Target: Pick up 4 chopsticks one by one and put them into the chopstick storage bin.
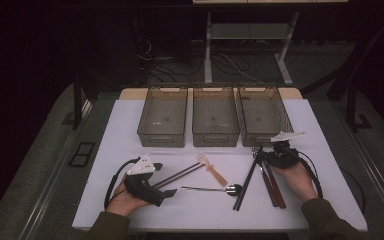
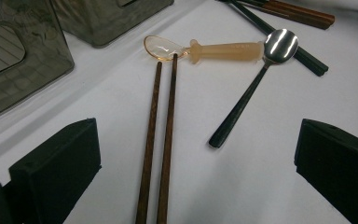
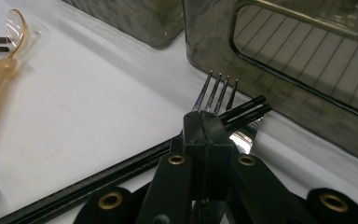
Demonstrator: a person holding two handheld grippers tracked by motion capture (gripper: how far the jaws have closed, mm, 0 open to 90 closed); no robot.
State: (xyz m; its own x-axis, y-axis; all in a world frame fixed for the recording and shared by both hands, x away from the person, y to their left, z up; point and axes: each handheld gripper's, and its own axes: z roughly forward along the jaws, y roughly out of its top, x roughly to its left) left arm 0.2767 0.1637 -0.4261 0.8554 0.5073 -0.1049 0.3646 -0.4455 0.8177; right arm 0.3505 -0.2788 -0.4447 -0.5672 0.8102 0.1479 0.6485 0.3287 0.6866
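My left gripper (image 1: 163,180) (image 2: 196,140) lies open at the front left of the white table. A pair of brown wooden chopsticks (image 1: 180,175) (image 2: 161,140) runs out between its jaws, untouched. Beyond them lie an amber plastic spoon (image 1: 212,169) (image 2: 223,50) and a metal spoon with a black handle (image 1: 210,189) (image 2: 242,107). My right gripper (image 1: 261,154) (image 3: 204,119) is shut, its tips resting over a metal fork (image 1: 255,150) (image 3: 214,93) and a pair of black chopsticks (image 1: 245,185) (image 3: 98,179). I cannot tell whether it pinches either.
Three translucent grey bins stand in a row at the back: left (image 1: 161,137), middle (image 1: 215,137), right (image 1: 261,139). The right bin's wall (image 3: 307,70) is close beyond the fork tines. Brown-handled utensils (image 1: 274,189) lie beside the black chopsticks. A person's hands hold both grippers.
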